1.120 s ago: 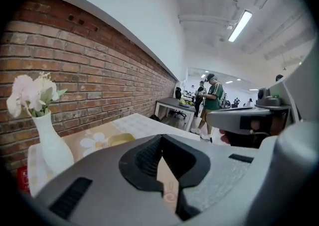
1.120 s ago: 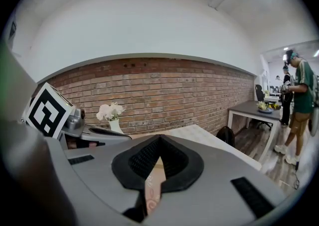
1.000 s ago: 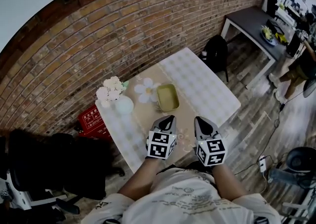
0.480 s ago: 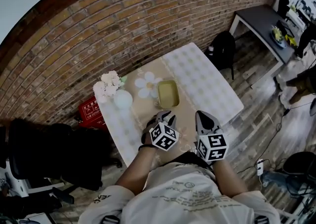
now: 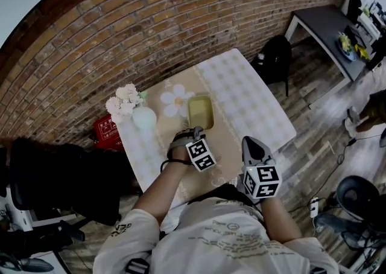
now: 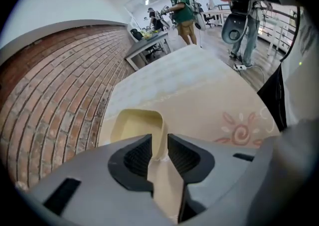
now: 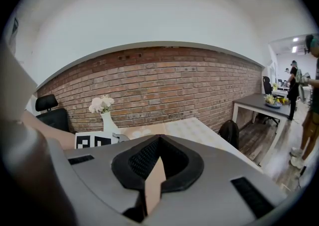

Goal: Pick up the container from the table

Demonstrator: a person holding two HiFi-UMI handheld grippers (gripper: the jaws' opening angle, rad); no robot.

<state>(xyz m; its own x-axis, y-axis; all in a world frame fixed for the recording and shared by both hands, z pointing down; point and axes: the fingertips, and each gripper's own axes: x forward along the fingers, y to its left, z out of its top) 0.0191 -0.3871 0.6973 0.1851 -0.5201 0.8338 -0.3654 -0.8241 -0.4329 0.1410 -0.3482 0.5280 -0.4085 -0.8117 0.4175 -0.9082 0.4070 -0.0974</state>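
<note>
A shallow yellow-green container lies on the beige runner of the small table. My left gripper reaches its near end. In the left gripper view the container has its right wall squeezed between the two dark pads of my left gripper, which is shut on it. My right gripper hovers over the table's near edge, to the right of the container and apart from it. In the right gripper view my right gripper has its tips touching, with nothing held.
A pale vase of white flowers and a flower-shaped mat sit left of the container. A red box and a black chair are on the floor at the left. A black backpack and a grey desk stand at the right.
My left gripper has moved forward from the table's near edge to the container and closed on its wall. My right gripper has stayed about where it was.
</note>
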